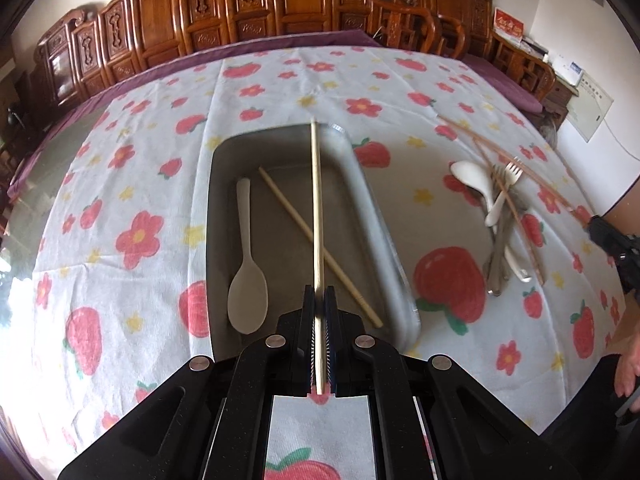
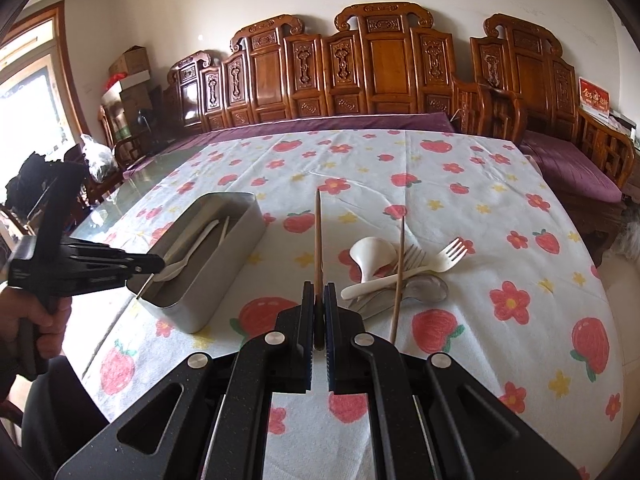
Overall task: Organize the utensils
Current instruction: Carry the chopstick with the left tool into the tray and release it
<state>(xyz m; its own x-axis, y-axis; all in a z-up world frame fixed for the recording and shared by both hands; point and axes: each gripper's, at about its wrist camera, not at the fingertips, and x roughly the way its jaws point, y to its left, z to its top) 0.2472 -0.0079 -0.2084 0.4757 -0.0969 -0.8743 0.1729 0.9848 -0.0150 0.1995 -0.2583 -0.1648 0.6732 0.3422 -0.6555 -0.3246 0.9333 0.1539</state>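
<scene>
My left gripper is shut on a pale wooden chopstick and holds it lengthwise over the metal tray. In the tray lie a white rice spoon and a second pale chopstick. My right gripper is shut on a brown chopstick that points away from me above the cloth. To its right lies a pile: a white soup spoon, a brown chopstick, a white plastic fork, and metal forks and spoons. The left gripper shows at the tray's near end.
The table carries a white cloth with red flowers and strawberries. Its bare glass edge lies to the left. Carved wooden benches with purple cushions stand behind. The utensil pile lies right of the tray.
</scene>
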